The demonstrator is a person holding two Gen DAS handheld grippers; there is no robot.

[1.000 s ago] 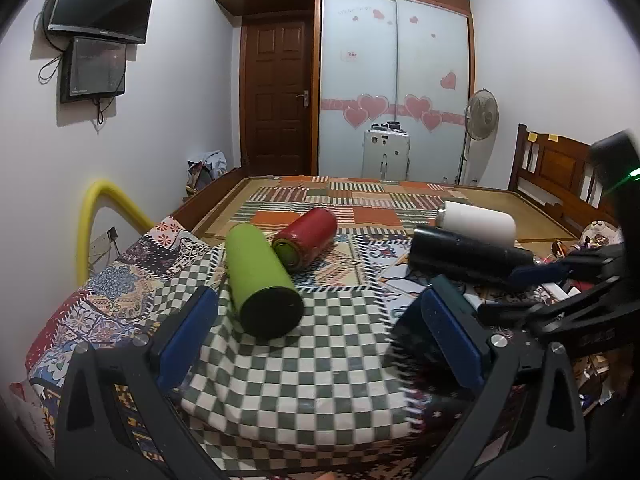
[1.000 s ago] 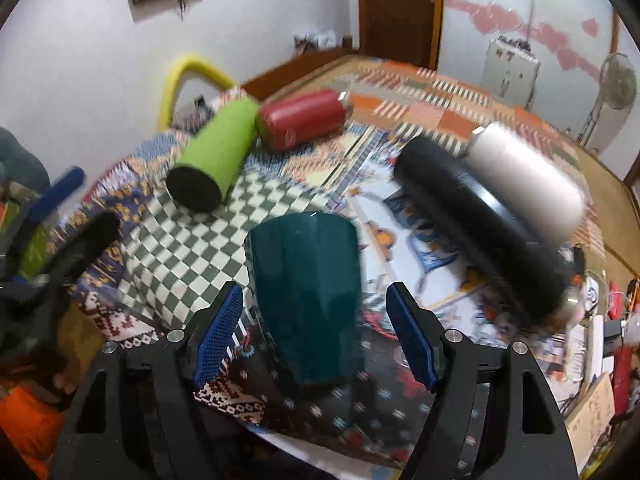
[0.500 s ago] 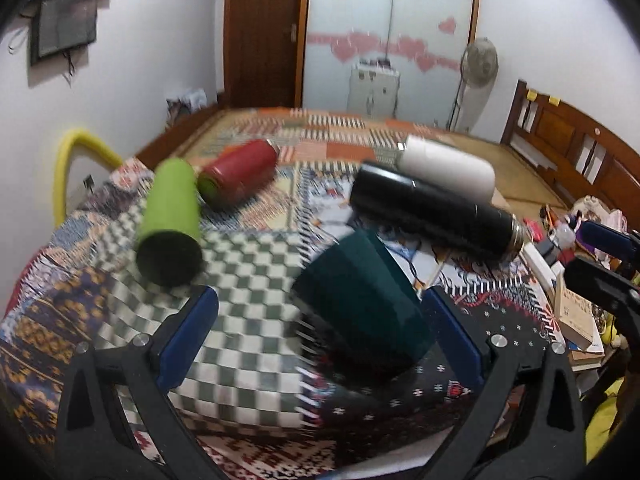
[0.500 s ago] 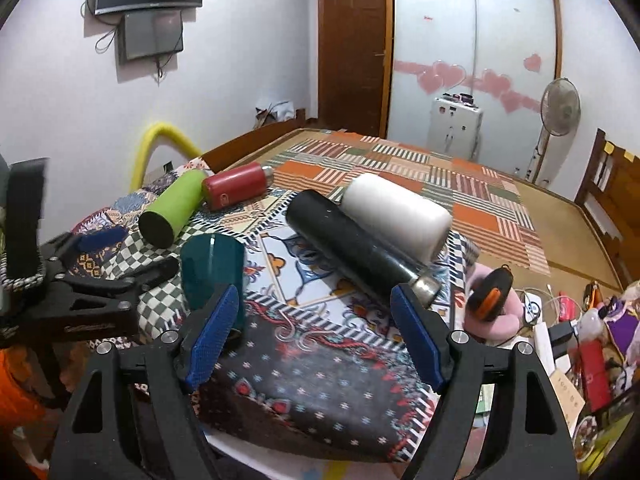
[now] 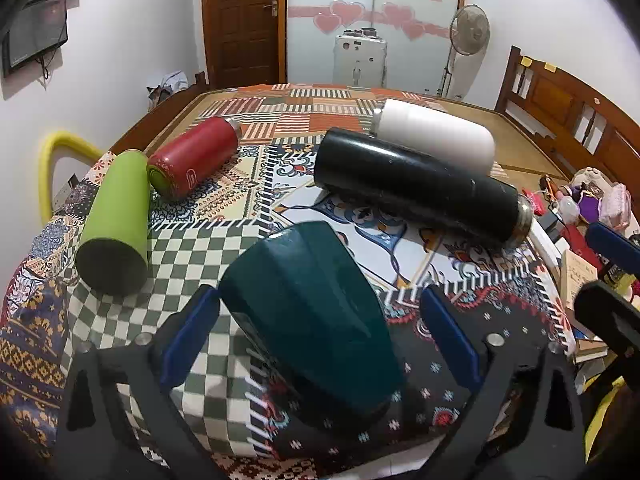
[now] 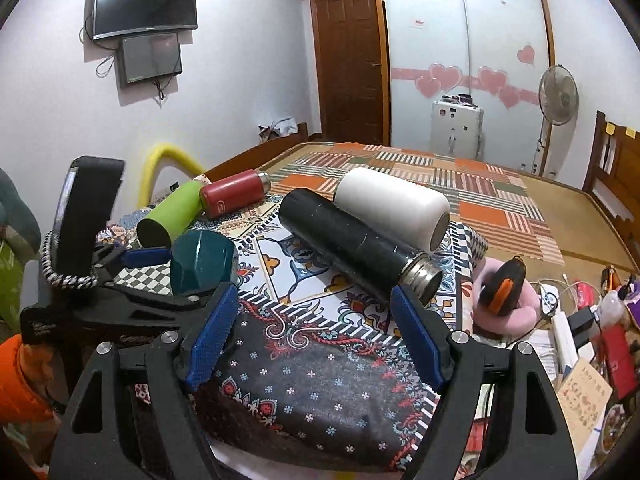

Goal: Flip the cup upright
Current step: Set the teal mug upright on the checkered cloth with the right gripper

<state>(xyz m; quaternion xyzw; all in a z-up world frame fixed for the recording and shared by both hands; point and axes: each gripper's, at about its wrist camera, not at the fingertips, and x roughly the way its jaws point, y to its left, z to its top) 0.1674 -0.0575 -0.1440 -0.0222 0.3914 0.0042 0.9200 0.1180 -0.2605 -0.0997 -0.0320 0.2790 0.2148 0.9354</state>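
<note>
The patchwork cloth (image 5: pixel 208 248) covers the whole work surface; on it, from largest down, lie a black flask (image 5: pixel 416 186) at about one o'clock in the left wrist view, a white flask (image 5: pixel 436 140) touching it just behind, a green flask (image 5: pixel 116 220) at ten o'clock and a red flask (image 5: pixel 196 156) just beside the green one at eleven; all four are on their sides.

The teal cup (image 5: pixel 312 320) sits at the centre of the left wrist view, mouth down and leaning, its closed base uppermost; the left gripper (image 5: pixel 316 332) straddles it with its blue pads spread wide, the left pad close to the cup wall, the right pad clearly apart, so nothing is clamped; the right gripper (image 6: pixel 316 332) hangs at six o'clock of its own view, equally wide and empty, over bare cloth.

The cup looks rigid, faceted and glossy, probably plastic or glazed ceramic, I cannot tell which; light enough for one gripper, but likely slick and tapered, so the pads should close across the wider lower wall, flat on opposite facets, to keep it from squirting upward.

Writing: a small white logo on the red flask, too blurred to read; faint lettering on the left gripper's body in the right wrist view, also illegible.
</note>
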